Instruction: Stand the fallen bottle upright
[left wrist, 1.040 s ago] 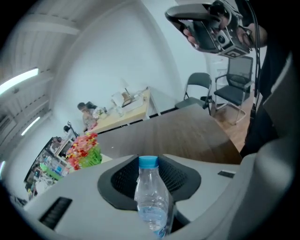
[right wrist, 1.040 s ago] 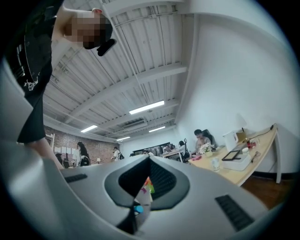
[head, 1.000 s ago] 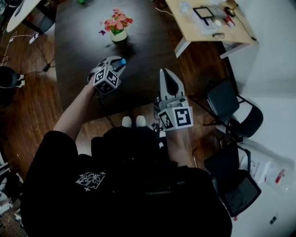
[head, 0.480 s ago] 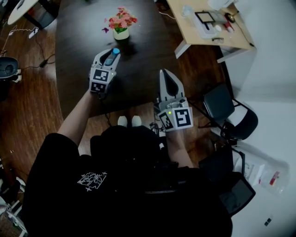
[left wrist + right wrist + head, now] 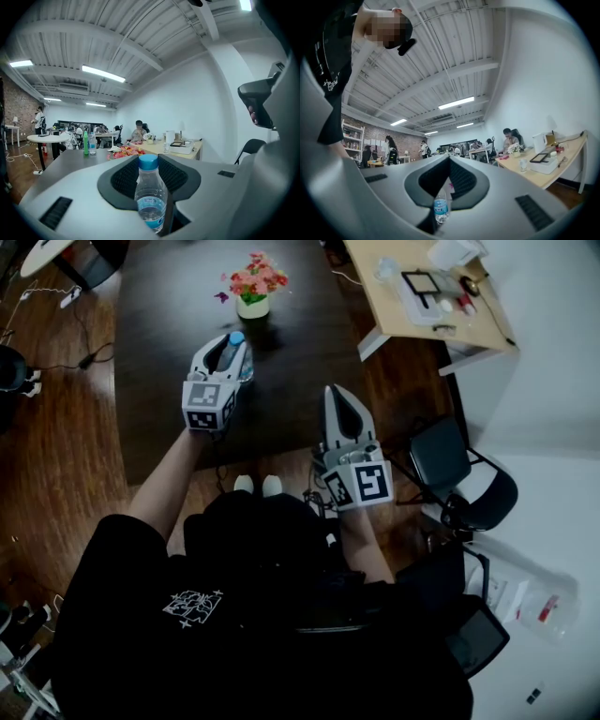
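Note:
A clear water bottle [image 5: 151,199] with a blue cap and blue label stands upright between the jaws of my left gripper [image 5: 150,165], which is shut on it. In the head view its cap [image 5: 235,337] sticks out of that gripper [image 5: 232,351] over the dark table [image 5: 291,343]. The jaws hide the bottle's base, and I cannot tell whether it touches the table. My right gripper [image 5: 335,390] hovers near the table's front right edge, shut and holding nothing. Through the slit under its closed tips [image 5: 450,158] a bottle [image 5: 440,209] shows.
A pot of pink flowers [image 5: 253,285] stands on the table just beyond the left gripper. A light wooden desk [image 5: 422,296] with small items is at the far right. A black chair [image 5: 459,474] stands right of me on the wood floor.
My left gripper has risen, rolled and moved farther out toward the flowers, and the bottle in it has gone from tilted to upright. The right gripper has barely shifted.

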Action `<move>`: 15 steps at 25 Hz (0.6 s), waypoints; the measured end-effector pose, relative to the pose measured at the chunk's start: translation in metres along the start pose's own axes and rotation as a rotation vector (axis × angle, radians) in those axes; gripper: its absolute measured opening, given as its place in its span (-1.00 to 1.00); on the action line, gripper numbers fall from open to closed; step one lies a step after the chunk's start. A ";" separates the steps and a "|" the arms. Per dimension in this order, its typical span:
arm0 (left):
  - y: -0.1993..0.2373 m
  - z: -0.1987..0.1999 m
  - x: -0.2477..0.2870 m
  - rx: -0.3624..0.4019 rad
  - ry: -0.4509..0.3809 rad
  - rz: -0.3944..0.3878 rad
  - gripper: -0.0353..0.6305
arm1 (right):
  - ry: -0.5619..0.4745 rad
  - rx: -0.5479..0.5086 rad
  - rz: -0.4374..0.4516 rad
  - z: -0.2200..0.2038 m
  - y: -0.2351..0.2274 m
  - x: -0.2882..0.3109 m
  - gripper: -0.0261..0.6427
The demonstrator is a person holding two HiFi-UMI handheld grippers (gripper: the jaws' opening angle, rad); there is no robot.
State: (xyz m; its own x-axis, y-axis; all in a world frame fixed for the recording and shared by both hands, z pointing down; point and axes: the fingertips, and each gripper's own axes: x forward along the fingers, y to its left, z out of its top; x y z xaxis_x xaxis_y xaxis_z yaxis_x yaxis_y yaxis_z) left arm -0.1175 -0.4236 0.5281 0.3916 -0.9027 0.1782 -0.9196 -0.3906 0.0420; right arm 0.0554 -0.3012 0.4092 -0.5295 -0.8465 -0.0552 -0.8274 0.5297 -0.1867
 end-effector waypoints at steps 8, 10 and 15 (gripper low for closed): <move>-0.004 -0.013 -0.013 0.003 -0.027 0.011 -0.50 | 0.012 -0.021 0.014 -0.002 0.010 0.001 -0.88; -0.004 -0.013 -0.013 0.021 -0.025 0.010 -0.50 | 0.010 -0.024 0.017 -0.002 0.013 0.003 -0.88; -0.005 -0.012 -0.013 0.054 -0.033 0.001 -0.48 | 0.011 -0.023 0.014 -0.004 0.016 0.004 -0.88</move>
State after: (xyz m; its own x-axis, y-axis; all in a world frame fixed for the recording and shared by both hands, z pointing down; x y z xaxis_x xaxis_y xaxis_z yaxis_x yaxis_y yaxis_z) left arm -0.1183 -0.4076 0.5371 0.3922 -0.9083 0.1452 -0.9173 -0.3980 -0.0117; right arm 0.0397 -0.2963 0.4097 -0.5431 -0.8384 -0.0467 -0.8239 0.5428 -0.1632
